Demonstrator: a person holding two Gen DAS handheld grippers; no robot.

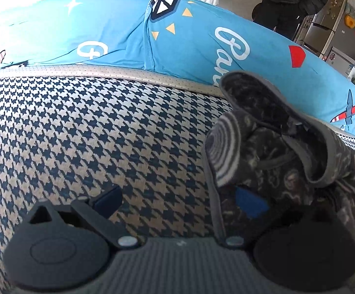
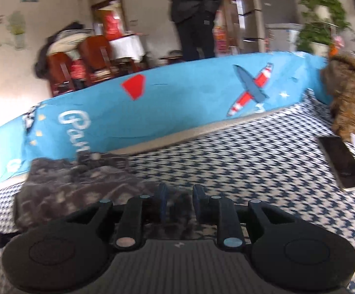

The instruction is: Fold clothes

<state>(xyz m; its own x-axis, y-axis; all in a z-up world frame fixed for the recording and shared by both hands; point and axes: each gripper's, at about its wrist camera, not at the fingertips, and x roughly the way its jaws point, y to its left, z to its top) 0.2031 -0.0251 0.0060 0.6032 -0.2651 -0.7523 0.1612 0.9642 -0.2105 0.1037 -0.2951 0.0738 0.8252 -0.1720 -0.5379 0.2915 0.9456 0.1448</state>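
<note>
1. The left gripper (image 1: 177, 201) has its jaws spread wide. Its left finger (image 1: 107, 201) hangs over the houndstooth cover (image 1: 91, 132), while the right finger is draped by the dark patterned garment (image 1: 275, 152), with only a patch of its blue pad (image 1: 249, 204) showing through the cloth.
2. In the left wrist view the garment lies bunched at the right, with a grey-trimmed edge curling up and a ringed pattern on one fold. It rests on the houndstooth cover, just in front of the blue cushion (image 1: 189, 41).
3. Whether the cloth lies between the left fingers or merely over the right one cannot be told.
4. The right gripper (image 2: 179, 204) has its jaws parted by a narrow gap, with nothing clamped between them. The same garment (image 2: 74, 188) lies to the left of and under its fingertips, crumpled on the cover (image 2: 250, 161) against the foot of the blue cushion (image 2: 177, 103).
5. White script on the cushion reads "Pan", or thereabouts; the rest is hidden behind the garment. Further left a second white script word is only partly visible and unreadable.
6. The cushion also carries a red-and-blue aeroplane (image 2: 250, 88), a red shape, small orange triangles and white stars.
7. A phone (image 2: 341, 164) lies dark-screened on the cover at the right, beside a brown furry item (image 2: 348, 98).
</note>
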